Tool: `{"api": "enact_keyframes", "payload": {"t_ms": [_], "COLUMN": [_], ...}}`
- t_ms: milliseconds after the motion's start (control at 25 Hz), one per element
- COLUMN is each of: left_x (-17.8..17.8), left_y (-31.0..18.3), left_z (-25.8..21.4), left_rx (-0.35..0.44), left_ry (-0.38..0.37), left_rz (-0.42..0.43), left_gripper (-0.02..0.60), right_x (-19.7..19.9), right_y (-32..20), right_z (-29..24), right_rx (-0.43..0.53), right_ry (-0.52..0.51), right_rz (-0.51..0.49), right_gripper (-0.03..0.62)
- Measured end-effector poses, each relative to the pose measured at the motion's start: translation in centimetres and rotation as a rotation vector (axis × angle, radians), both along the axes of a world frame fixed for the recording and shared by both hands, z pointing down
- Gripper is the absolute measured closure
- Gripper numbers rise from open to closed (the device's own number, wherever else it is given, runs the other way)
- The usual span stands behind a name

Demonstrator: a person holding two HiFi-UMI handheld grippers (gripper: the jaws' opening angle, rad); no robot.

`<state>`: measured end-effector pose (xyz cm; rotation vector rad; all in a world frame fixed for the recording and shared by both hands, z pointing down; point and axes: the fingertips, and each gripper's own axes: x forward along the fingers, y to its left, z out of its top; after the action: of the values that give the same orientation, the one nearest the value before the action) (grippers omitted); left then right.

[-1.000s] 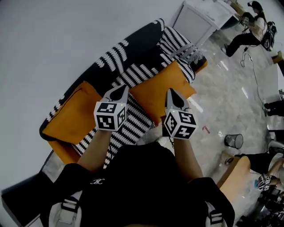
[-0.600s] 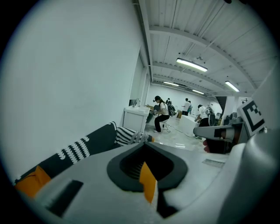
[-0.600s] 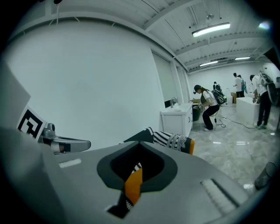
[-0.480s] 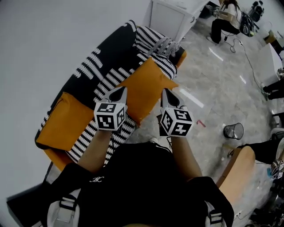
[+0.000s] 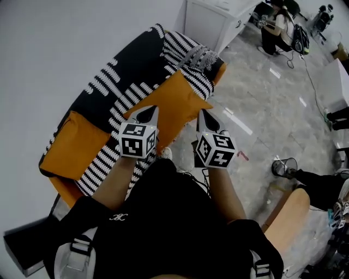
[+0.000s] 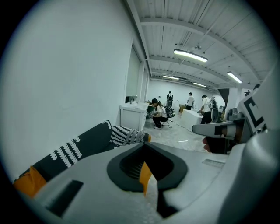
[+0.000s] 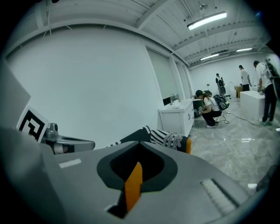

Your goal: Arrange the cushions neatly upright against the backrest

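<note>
The sofa has a black backrest with white marks point(image 5: 117, 71) and an orange seat point(image 5: 64, 190). One orange cushion point(image 5: 177, 98) lies flat in the middle and another point(image 5: 73, 144) lies at the left end. A black-and-white striped cushion point(image 5: 188, 52) sits at the far end, and striped fabric point(image 5: 106, 163) lies between the orange ones. My left gripper point(image 5: 148, 110) point(image 6: 144, 148) and right gripper point(image 5: 203, 114) point(image 7: 139, 144) hover side by side above the middle cushion's near edge. Both are shut and hold nothing.
A white cabinet point(image 5: 212, 16) stands beyond the sofa's far end, with a crouching person point(image 5: 275, 27) past it. A wire wastebasket point(image 5: 284, 167), a wooden seat point(image 5: 289, 212) and someone's leg point(image 5: 322, 182) are on the floor to the right. A dark box point(image 5: 22, 250) sits lower left.
The head view has swung, so the sofa now sits further left and higher. Both grippers stay shut and side by side over the middle orange cushion.
</note>
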<state>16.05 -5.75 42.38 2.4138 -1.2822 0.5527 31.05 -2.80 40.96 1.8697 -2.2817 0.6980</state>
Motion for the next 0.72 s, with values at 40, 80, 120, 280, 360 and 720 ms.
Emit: {"api": "enact_keyframes", "payload": {"t_ms": [40, 80, 120, 280, 360, 720], "left_x": [0.2, 0.4, 0.6, 1.8, 2.0, -1.0], "left_y": [-0.6, -1.2, -1.9, -5.5, -7.5, -15.0], "left_z": [0.1, 0.3, 0.5, 2.3, 2.9, 3.8], "left_rx": [-0.003, -0.007, -0.011, -0.031, -0.039, -0.074], "left_ry": [0.000, 0.001, 0.004, 0.024, 0.036, 0.094], "left_rz": [-0.002, -0.006, -0.012, -0.028, -0.043, -0.195], "left_gripper": [0.572, 0.572, 0.572, 0.572, 0.572, 0.572], "right_x": [0.1, 0.2, 0.4, 1.8, 2.2, 1.5], "right_y": [-0.4, -0.8, -1.4, -5.1, -7.2, -16.4], "right_z": [0.2, 0.4, 0.7, 2.1, 2.2, 1.8], "right_rx": [-0.007, -0.014, -0.022, -0.052, -0.060, -0.090], "right_ry": [0.005, 0.012, 0.017, 0.032, 0.056, 0.133], "right_rz": [-0.006, -0.013, -0.019, -0.034, -0.052, -0.172], "right_gripper": [0.586, 0.587, 0.587, 0.587, 0.586, 0.586]}}
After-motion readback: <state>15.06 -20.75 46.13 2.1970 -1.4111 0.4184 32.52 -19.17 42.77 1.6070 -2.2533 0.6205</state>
